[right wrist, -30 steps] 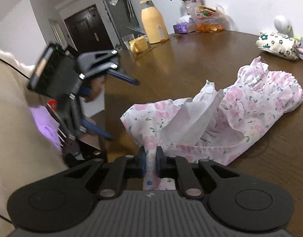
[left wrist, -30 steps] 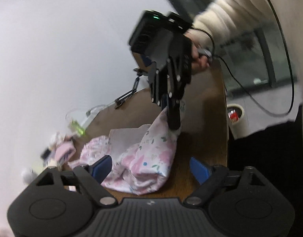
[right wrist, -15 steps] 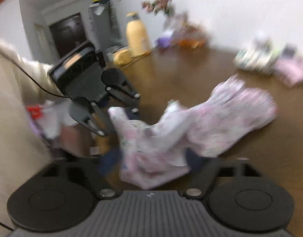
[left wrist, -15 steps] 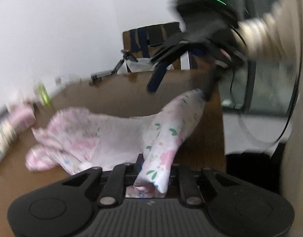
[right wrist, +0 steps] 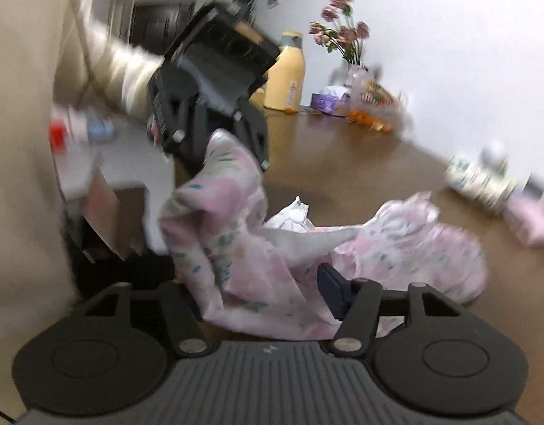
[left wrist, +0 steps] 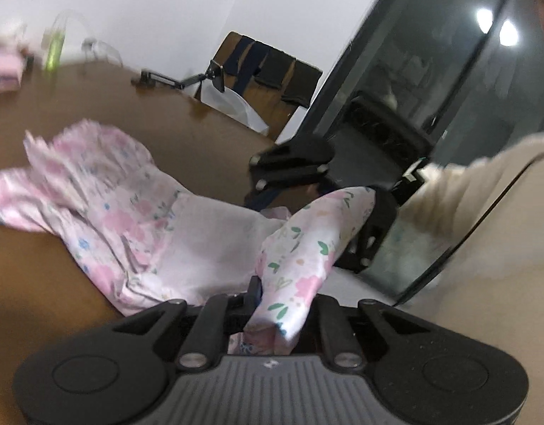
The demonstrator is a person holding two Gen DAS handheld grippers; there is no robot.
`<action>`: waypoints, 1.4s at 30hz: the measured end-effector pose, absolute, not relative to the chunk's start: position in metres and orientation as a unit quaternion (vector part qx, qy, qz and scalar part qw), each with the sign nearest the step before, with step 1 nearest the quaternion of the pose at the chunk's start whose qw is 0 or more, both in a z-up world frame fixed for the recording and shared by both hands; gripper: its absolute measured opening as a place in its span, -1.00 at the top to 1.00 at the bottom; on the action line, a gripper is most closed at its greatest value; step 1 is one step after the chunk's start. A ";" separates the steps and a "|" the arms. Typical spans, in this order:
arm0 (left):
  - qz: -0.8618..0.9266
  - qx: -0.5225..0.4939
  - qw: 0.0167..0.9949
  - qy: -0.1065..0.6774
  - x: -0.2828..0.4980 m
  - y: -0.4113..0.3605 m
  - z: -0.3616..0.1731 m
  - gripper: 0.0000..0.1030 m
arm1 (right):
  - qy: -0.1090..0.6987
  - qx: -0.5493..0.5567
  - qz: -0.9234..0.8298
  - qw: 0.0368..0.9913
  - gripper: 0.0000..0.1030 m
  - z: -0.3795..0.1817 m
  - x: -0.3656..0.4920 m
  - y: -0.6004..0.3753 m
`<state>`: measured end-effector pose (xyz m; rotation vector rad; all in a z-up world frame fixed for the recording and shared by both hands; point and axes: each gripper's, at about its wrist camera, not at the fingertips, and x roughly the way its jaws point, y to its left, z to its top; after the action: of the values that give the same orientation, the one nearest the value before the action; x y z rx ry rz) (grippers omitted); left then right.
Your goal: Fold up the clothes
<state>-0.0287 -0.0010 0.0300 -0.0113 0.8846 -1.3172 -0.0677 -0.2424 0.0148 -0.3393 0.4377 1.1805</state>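
Note:
A pink floral garment point(left wrist: 137, 226) lies crumpled on the brown table point(left wrist: 94, 113); it also shows in the right wrist view point(right wrist: 406, 248). My left gripper point(left wrist: 275, 301) is shut on one edge of the garment and lifts it near the table's edge. My right gripper point(right wrist: 268, 294) is open, its fingers point(right wrist: 334, 285) spread around a fold of the cloth. The right gripper also shows in the left wrist view point(left wrist: 307, 180), at the raised cloth end. The left gripper shows in the right wrist view point(right wrist: 233, 148), holding cloth up.
A yellow bottle point(right wrist: 286, 74), a flower vase point(right wrist: 349, 56) and snack bags point(right wrist: 374, 102) stand at the table's far side. A floral pouch point(right wrist: 481, 180) lies at the right. A chair point(left wrist: 268, 81) and a phone arm point(left wrist: 186, 78) are beyond the table.
My left gripper closed on the garment edge and lifted it. My right gripper opened and let go of the cloth it held. Both grippers moved fast; the views are blurred.

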 end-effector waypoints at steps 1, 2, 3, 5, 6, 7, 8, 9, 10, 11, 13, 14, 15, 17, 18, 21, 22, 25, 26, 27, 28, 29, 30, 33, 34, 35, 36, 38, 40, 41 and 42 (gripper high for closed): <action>-0.589 -0.016 0.700 0.402 -0.027 0.001 0.028 0.80 | 0.221 -0.125 0.561 0.788 0.16 0.014 -0.061 -0.245; -0.587 -0.027 0.699 0.407 -0.025 0.003 0.027 0.80 | 0.249 -0.082 0.575 0.775 0.28 0.012 -0.054 -0.249; -0.583 -0.036 0.699 0.412 -0.024 0.005 0.025 0.79 | 0.285 -0.032 0.584 0.760 0.48 0.008 -0.044 -0.253; -0.567 -0.039 0.709 0.417 -0.020 0.006 0.025 0.70 | 0.354 0.068 0.592 0.721 0.72 0.001 -0.023 -0.261; -0.558 -0.042 0.715 0.419 -0.018 0.007 0.025 0.62 | 0.388 0.110 0.586 0.703 0.75 -0.006 -0.012 -0.264; -0.543 -0.047 0.728 0.416 -0.016 0.008 0.026 0.48 | 0.419 0.151 0.577 0.684 0.78 -0.012 -0.002 -0.268; -0.528 -0.055 0.740 0.413 -0.015 0.009 0.026 0.41 | 0.432 0.188 0.572 0.672 0.78 -0.017 0.007 -0.273; -0.509 -0.072 0.752 0.413 -0.012 0.012 0.026 0.30 | 0.438 0.218 0.565 0.664 0.79 -0.020 0.014 -0.278; -0.494 -0.091 0.760 0.412 -0.010 0.017 0.027 0.27 | 0.444 0.248 0.558 0.656 0.79 -0.024 0.020 -0.282; -0.479 -0.110 0.768 0.411 -0.007 0.022 0.027 0.26 | 0.446 0.282 0.550 0.648 0.79 -0.027 0.026 -0.288; -0.454 -0.143 0.779 0.408 -0.004 0.031 0.025 0.17 | 0.453 0.322 0.534 0.637 0.79 -0.031 0.034 -0.293; -0.441 -0.153 0.785 0.408 -0.002 0.032 0.022 0.18 | 0.457 0.332 0.526 0.635 0.79 -0.032 0.037 -0.294; -0.430 -0.161 0.788 0.411 -0.001 0.032 0.018 0.22 | 0.462 0.342 0.518 0.633 0.78 -0.033 0.040 -0.295; -0.408 -0.178 0.790 0.422 0.003 0.033 0.013 0.37 | 0.474 0.352 0.496 0.637 0.73 -0.033 0.046 -0.294; -0.395 -0.188 0.790 0.430 0.005 0.032 0.010 0.42 | 0.482 0.358 0.480 0.639 0.66 -0.033 0.047 -0.293; -0.378 -0.201 0.795 0.430 0.006 0.030 0.009 0.47 | 0.494 0.344 0.446 0.663 0.04 -0.028 0.046 -0.296; -0.379 -0.198 0.796 0.428 0.006 0.030 0.011 0.47 | 0.490 0.331 0.440 0.676 -0.03 -0.023 0.043 -0.298; -0.379 -0.185 0.804 0.420 0.006 0.026 0.016 0.32 | 0.467 0.294 0.416 0.723 -0.04 -0.004 0.036 -0.303; -0.377 -0.186 0.806 0.416 0.006 0.025 0.017 0.33 | 0.457 0.291 0.403 0.738 -0.04 -0.001 0.034 -0.307; -0.373 -0.192 0.808 0.414 0.007 0.024 0.016 0.38 | 0.447 0.287 0.390 0.752 -0.03 0.003 0.032 -0.311; -0.369 -0.204 0.808 0.411 0.008 0.025 0.014 0.42 | 0.438 0.284 0.378 0.765 0.09 0.006 0.031 -0.314; -0.365 -0.216 0.808 0.408 0.010 0.025 0.013 0.58 | 0.432 0.285 0.373 0.770 0.29 0.007 0.033 -0.312; -0.360 -0.230 0.808 0.405 0.011 0.026 0.012 0.69 | 0.431 0.289 0.369 0.771 0.82 0.007 0.035 -0.309; -0.333 -0.271 0.813 0.392 0.015 0.035 0.008 0.69 | 0.411 0.281 0.349 0.794 0.86 0.011 0.039 -0.301; -0.323 -0.272 0.818 0.391 0.015 0.032 0.007 0.68 | 0.401 0.272 0.344 0.804 0.86 0.013 0.040 -0.297; -0.314 -0.263 0.825 0.390 0.015 0.031 0.007 0.68 | 0.398 0.262 0.335 0.813 0.86 0.014 0.042 -0.292; -0.308 -0.246 0.833 0.389 0.013 0.027 0.006 0.67 | 0.401 0.246 0.324 0.821 0.86 0.013 0.043 -0.287; -0.296 -0.230 0.843 0.387 0.013 0.023 0.004 0.63 | 0.409 0.209 0.303 0.835 0.86 0.010 0.044 -0.275; -0.283 -0.226 0.848 0.386 0.015 0.021 0.004 0.51 | 0.408 0.184 0.290 0.846 0.81 0.011 0.043 -0.265; -0.277 -0.233 0.850 0.383 0.015 0.024 0.006 0.42 | 0.400 0.173 0.282 0.854 0.79 0.015 0.040 -0.266; -0.272 -0.239 0.852 0.378 0.014 0.027 0.009 0.26 | 0.392 0.162 0.275 0.863 0.67 0.020 0.036 -0.266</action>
<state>0.0142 0.0268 0.0091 -0.5032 0.7955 -0.5718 0.0364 -0.2664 0.0197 0.3396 0.8224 0.5764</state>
